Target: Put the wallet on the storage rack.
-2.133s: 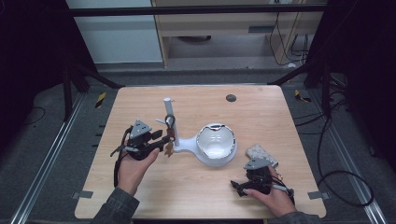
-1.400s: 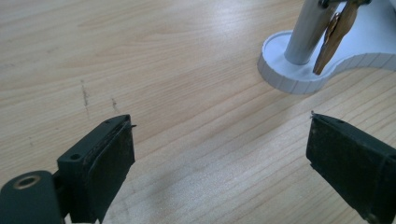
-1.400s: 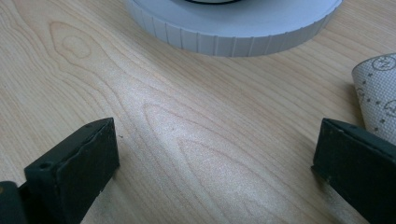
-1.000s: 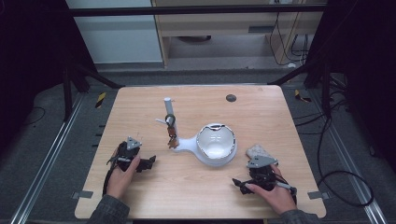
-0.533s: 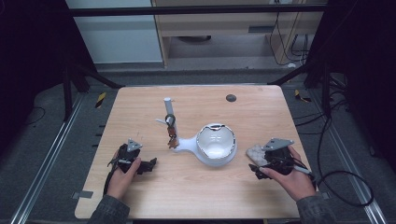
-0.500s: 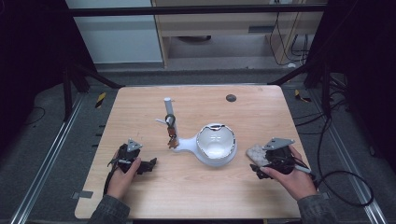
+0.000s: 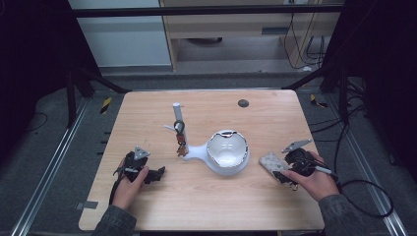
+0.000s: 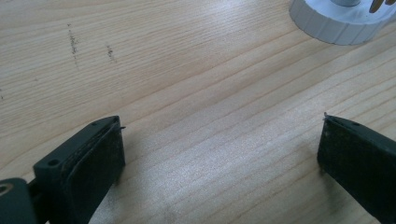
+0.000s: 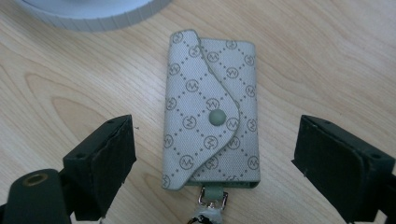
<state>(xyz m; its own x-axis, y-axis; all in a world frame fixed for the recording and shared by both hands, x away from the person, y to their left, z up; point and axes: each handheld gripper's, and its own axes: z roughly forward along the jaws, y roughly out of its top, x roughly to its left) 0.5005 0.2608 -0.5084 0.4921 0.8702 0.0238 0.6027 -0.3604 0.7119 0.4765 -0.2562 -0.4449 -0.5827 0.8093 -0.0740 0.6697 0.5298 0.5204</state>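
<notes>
Key pouch point(image 9: 211, 109): pale grey, monogram diamond pattern, green trim. Bowl stand point(image 7: 227, 152): white. Table point(image 7: 275, 123): light wood grain.

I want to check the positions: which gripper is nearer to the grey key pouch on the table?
The right gripper: its open jaws stand either side of the key pouch. The left gripper rests across the table, beyond the white bowl.
</notes>
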